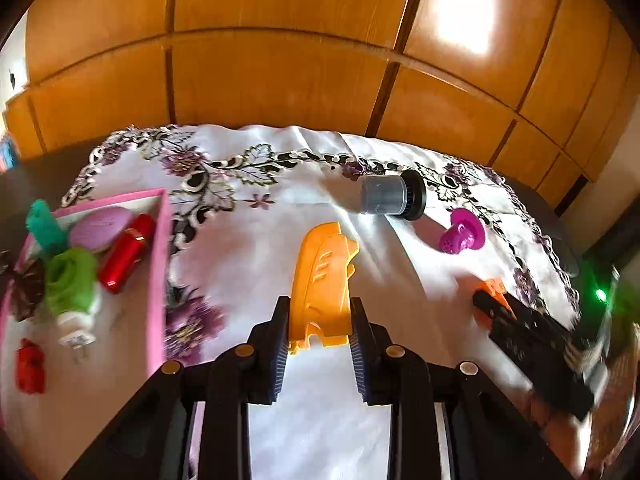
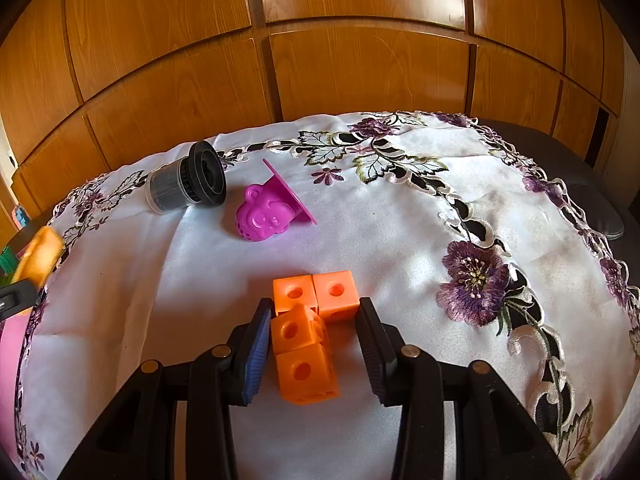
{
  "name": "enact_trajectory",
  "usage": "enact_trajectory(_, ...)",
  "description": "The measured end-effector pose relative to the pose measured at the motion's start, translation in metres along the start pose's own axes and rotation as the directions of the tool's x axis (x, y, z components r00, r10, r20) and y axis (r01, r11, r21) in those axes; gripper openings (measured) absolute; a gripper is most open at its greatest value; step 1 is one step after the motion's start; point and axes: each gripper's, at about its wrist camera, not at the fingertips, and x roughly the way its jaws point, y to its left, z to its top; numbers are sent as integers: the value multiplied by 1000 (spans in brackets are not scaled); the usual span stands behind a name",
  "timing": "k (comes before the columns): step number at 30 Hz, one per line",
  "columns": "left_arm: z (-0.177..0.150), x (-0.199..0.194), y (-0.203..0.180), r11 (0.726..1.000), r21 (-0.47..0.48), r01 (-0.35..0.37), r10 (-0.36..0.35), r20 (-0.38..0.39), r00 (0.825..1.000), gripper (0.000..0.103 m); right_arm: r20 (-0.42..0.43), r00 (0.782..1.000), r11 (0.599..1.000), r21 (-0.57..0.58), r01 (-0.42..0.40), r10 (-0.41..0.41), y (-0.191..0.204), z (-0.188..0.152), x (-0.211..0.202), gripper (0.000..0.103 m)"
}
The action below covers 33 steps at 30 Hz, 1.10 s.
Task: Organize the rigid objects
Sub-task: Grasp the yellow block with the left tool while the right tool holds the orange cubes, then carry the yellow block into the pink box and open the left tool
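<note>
Orange wood panelling (image 2: 168, 92) rose behind the bench (image 2: 600, 208), which was draped in a white cloth embroidered with purple flowers (image 2: 400, 232). The left hand-held gripper (image 1: 319, 334) was clamped on a yellow-orange plastic piece (image 1: 322, 284), both pads pressed against its sides, holding it above the cloth just right of a pink tray (image 1: 158, 280) that already held a red can (image 1: 126, 258) and other small items. The right hand-held gripper (image 2: 310, 344) stood wide open around a cluster of orange cubes (image 2: 308, 328) resting on the cloth; its left pad (image 2: 256, 354) was just beside a cube, the other apart. Farther back lay a grey cylinder (image 2: 186, 184) and a magenta mould (image 2: 268, 214).
</note>
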Motion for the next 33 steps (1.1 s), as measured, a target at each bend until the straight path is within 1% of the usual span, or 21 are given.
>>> enact_trajectory(5,-14,-24,21,1000,-19,4,-4,-1,1000,28,-1,1000,1000,-4,3,-3,0,0,0,42)
enact_trajectory(9,-19,-45,37,1000,-26,3,-2,22,1000,28,-2,1000,1000,-14,13,-13,0,0,0,41)
enact_trajectory(12,-20,-55,52,998,-69,5,-2,37,999,28,-3,1000,1000,-16,15,-15,1,0,-1,41)
enact_trajectory(14,-21,-59,66,994,-106,-11,16,44,999,28,-4,1000,1000,-18,15,-15,1,0,-1,41)
enact_trajectory(18,-20,-55,91,986,-159,-57,63,33,998,28,-2,1000,999,-26,25,-25,1,0,-2,41)
enact_trajectory(21,-20,-47,100,981,-175,-81,85,14,996,28,10,999,999,-32,37,-37,2,-1,-4,41)
enact_trajectory(24,-18,-34,103,981,-167,-98,97,-19,995,28,59,998,999,-34,28,-26,1,-1,-14,41)
enact_trajectory(27,-19,-24,107,977,-179,-115,108,-49,993,28,105,994,998,-57,27,-21,5,-2,-24,41)
enact_trajectory(30,-19,-16,108,975,-172,-142,133,-64,989,28,114,993,995,-87,40,-29,11,-2,-26,41)
enact_trajectory(33,-16,-9,112,973,-185,-138,125,-78,989,28,106,994,994,-96,43,-33,14,-2,-24,41)
